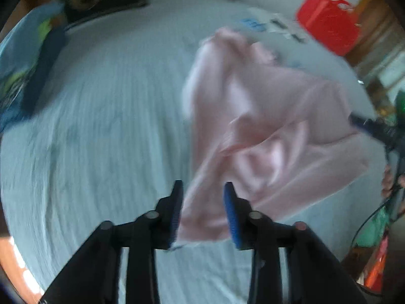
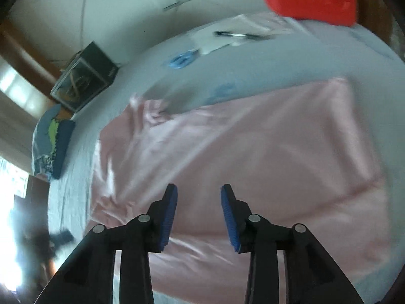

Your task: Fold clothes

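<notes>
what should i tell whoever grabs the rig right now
Left gripper: jaws open, empty, over the near edge of the pink garment.
Right gripper: jaws open, empty, above the same garment.
The garment lies on the pale bedsheet, part flat, part bunched and creased. A red basket sits at the far side.
Done: garment laid out, no neat fold visible.
Left: smooth it and fold it.

I see a pale bedsheet (image 1: 101,126) spread under everything, a red basket (image 1: 329,22) at its far edge, papers (image 2: 222,38) near it, and a blue pillow (image 2: 50,144) off left.
</notes>
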A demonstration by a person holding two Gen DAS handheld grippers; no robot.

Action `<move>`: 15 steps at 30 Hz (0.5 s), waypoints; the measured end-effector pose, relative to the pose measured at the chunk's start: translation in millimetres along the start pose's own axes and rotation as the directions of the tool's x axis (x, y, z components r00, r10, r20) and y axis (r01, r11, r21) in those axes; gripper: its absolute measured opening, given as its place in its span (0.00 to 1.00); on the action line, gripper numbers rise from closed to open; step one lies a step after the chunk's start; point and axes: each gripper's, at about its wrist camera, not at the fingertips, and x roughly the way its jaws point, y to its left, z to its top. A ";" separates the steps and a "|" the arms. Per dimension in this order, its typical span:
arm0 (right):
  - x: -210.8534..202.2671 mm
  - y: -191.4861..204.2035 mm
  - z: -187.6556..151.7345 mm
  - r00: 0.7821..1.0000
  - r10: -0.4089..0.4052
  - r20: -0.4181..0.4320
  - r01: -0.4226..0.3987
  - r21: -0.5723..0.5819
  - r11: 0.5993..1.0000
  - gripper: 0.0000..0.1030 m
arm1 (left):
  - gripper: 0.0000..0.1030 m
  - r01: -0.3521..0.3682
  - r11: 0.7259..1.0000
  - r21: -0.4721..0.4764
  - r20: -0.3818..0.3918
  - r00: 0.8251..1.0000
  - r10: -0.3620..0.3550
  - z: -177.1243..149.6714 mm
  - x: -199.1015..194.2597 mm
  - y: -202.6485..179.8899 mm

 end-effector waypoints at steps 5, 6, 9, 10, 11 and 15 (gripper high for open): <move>-9.5 -53.6 -18.9 0.989 -0.077 -0.123 0.077 -0.002 0.997 0.36 | 0.50 0.001 0.998 0.063 -0.073 0.997 0.004 26.6 40.8 -37.0; -7.4 -64.2 -25.1 0.985 -0.086 -0.151 0.088 0.002 0.996 0.36 | 0.50 -0.023 0.997 0.072 -0.090 0.996 0.029 25.3 53.4 -50.2; -1.3 -91.4 -37.8 0.972 -0.098 -0.212 0.106 0.025 0.994 0.36 | 0.50 -0.041 0.996 0.075 -0.096 0.994 0.048 44.6 75.4 -66.0; 0.6 -100.2 -39.8 0.969 -0.100 -0.227 0.111 0.036 0.993 0.35 | 0.50 -0.045 0.996 0.072 -0.089 0.995 0.052 54.2 78.7 -69.4; -0.3 -107.4 -38.5 0.969 -0.098 -0.226 0.111 0.048 0.993 0.35 | 0.50 -0.038 0.998 0.058 -0.071 0.997 0.042 66.5 72.9 -70.7; -10.0 -135.0 -17.2 0.975 -0.113 -0.189 0.130 0.079 0.988 0.37 | 0.53 -0.014 1.000 0.022 0.008 1.000 0.014 120.2 46.0 -73.8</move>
